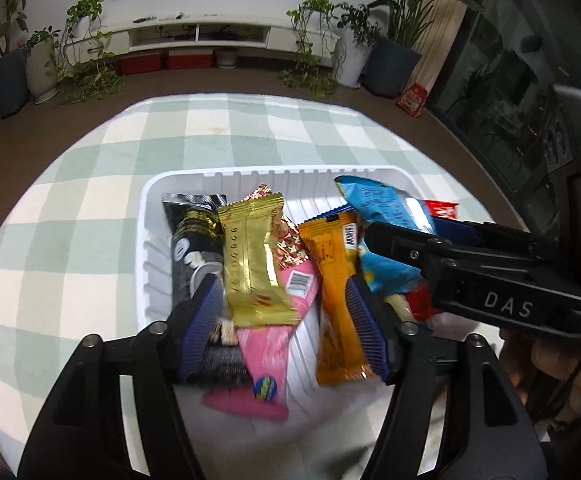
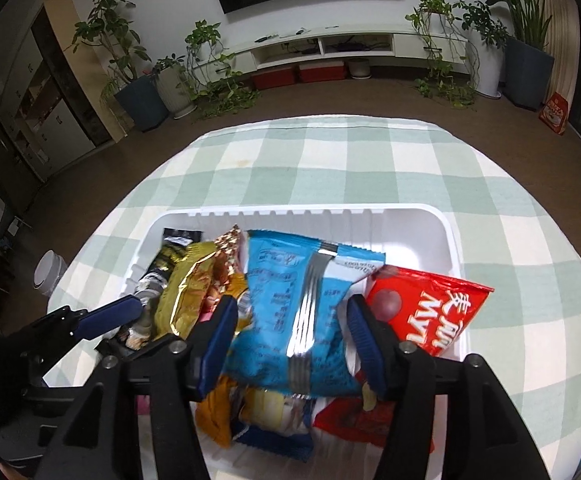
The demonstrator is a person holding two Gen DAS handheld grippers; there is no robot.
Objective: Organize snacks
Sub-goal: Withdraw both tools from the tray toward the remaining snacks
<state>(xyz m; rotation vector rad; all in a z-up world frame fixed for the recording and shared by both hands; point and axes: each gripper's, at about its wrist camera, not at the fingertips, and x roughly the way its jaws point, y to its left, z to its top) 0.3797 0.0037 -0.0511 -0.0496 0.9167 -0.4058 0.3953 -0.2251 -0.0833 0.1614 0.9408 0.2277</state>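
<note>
A white plastic tray [image 1: 250, 174] [image 2: 410, 216] on a round checked table holds several snack packs. In the left wrist view my left gripper [image 1: 282, 316] is open over the tray, with a gold pack [image 1: 250, 264] and a pink pack [image 1: 266, 360] between its fingers and an orange pack [image 1: 334, 292] by the right finger. A black pack [image 1: 192, 236] lies at the left. In the right wrist view my right gripper [image 2: 294, 340] is open around a blue pack [image 2: 290, 312], apparently not gripping it. A red pack [image 2: 430, 312] lies to its right.
The table has a green and white checked cloth [image 1: 90, 200] [image 2: 510, 220]. A white cylinder [image 2: 48, 272] stands near the table's left edge. The right gripper reaches in from the right in the left wrist view [image 1: 470, 272]. Potted plants and a TV bench line the far wall.
</note>
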